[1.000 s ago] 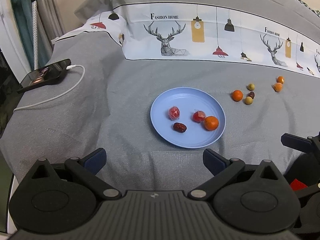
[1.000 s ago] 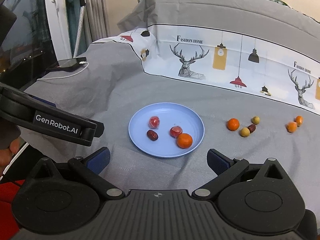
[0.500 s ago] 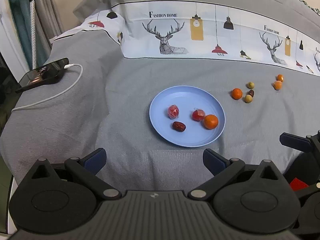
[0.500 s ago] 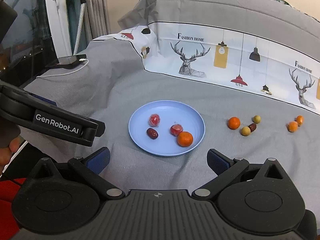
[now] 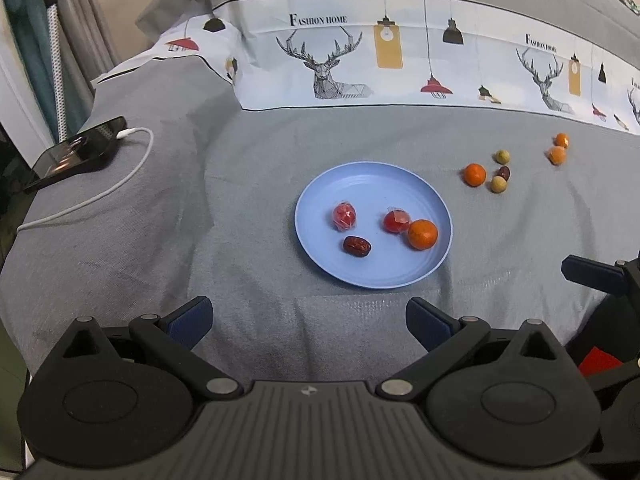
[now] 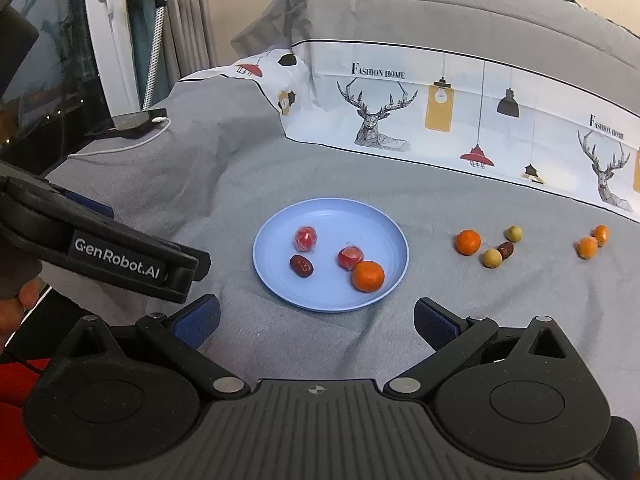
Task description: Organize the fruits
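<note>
On the grey bedcover (image 5: 248, 184) nothing had been moved since a second earlier: both the left gripper (image 5: 308, 316) and the right gripper (image 6: 316, 316) were kept wide open and empty, four fruits were left lying in the round light-blue plastic plate (image 5: 372, 276), and six small fruits (image 6: 492, 258) were left outside to be collected.

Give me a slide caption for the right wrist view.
Open right claw faces a blue plate holding four fruits; six more fruits lie on the grey bedspread.

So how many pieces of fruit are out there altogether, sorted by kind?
Oranges and small orange fruits: 4, one on the blue plate, three on the bedspread
Wrapped red fruits: 2
Dark red dates: 2
Yellow-green round fruits: 2
Total: 10
</note>
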Action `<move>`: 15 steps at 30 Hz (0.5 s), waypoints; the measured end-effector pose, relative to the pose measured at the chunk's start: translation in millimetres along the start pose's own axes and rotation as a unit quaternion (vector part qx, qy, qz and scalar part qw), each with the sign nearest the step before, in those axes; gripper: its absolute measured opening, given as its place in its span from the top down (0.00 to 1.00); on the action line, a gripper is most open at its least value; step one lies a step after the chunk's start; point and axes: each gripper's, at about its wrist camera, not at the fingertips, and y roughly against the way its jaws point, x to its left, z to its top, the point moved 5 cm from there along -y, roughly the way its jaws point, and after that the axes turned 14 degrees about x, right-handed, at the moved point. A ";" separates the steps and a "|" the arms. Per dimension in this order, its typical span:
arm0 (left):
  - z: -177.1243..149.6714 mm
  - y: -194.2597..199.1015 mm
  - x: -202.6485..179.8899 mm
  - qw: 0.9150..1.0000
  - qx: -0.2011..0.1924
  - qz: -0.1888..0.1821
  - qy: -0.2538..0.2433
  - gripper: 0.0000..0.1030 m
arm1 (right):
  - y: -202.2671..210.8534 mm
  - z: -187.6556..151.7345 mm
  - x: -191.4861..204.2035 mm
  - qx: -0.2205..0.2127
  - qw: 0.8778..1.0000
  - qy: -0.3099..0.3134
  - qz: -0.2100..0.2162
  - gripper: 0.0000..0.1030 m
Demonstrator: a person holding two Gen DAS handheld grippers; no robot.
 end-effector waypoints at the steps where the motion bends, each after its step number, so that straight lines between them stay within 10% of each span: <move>1: 0.6 -0.7 -1.5 1.000 0.001 0.001 -0.002 0.00 | -0.9 0.0 -1.7 0.000 1.000 -0.004 0.001 0.01; 15: 30.3 -19.6 -39.0 0.999 0.013 -0.006 -0.041 0.00 | -15.9 -6.0 -61.6 -0.001 0.995 -0.100 -0.027 0.01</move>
